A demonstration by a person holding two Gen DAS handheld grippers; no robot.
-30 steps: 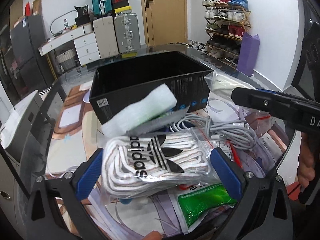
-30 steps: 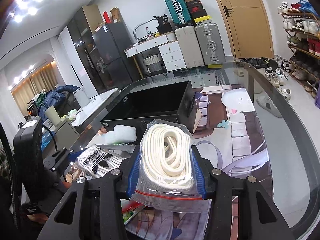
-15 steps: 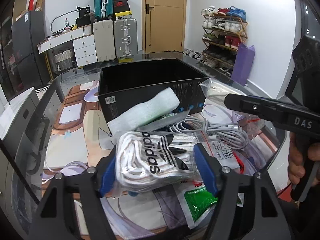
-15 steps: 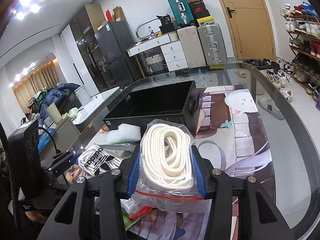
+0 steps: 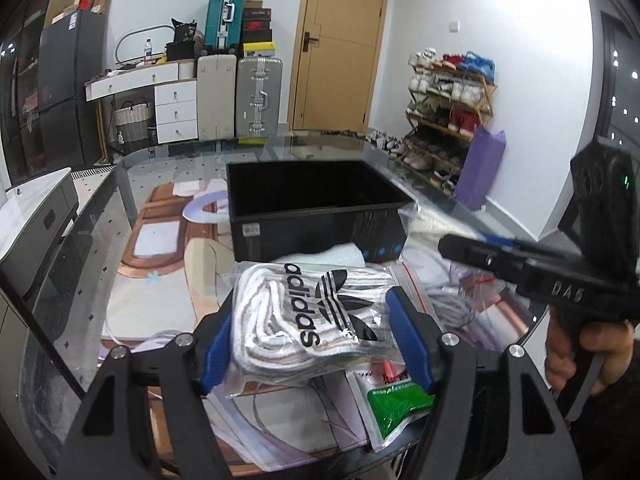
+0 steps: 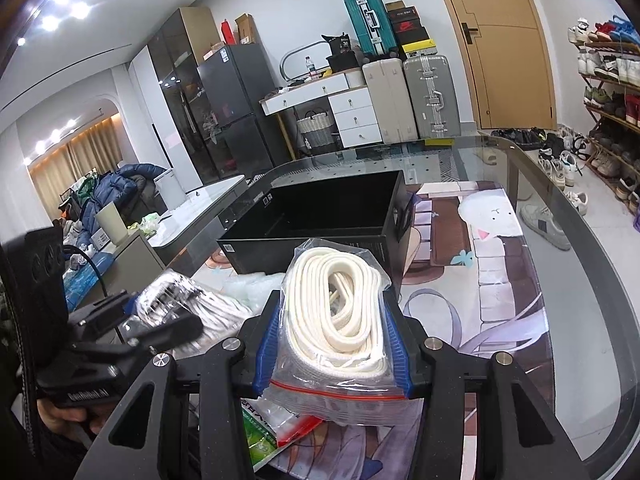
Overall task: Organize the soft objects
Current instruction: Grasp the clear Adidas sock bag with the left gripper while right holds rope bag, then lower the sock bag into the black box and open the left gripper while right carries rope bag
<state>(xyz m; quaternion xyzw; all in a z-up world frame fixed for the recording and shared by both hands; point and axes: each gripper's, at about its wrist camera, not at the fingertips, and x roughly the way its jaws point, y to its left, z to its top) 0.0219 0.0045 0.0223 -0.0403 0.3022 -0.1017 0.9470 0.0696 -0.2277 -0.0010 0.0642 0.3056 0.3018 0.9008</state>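
My left gripper is shut on a clear zip bag of white adidas laces and holds it above the table, short of the open black box. My right gripper is shut on a clear zip bag of coiled cream rope, lifted in front of the same black box. The left gripper and its bag show at the left of the right wrist view. The right gripper's body crosses the right side of the left wrist view.
On the printed mat lie a white foam roll, a bag of grey cable and a green-and-white packet. The glass table edge curves on the right. Suitcases and a shoe rack stand behind.
My left gripper has closed on the adidas lace bag and lifted it off the pile, tilting up toward the box. My right gripper keeps holding the rope bag, raised slightly.
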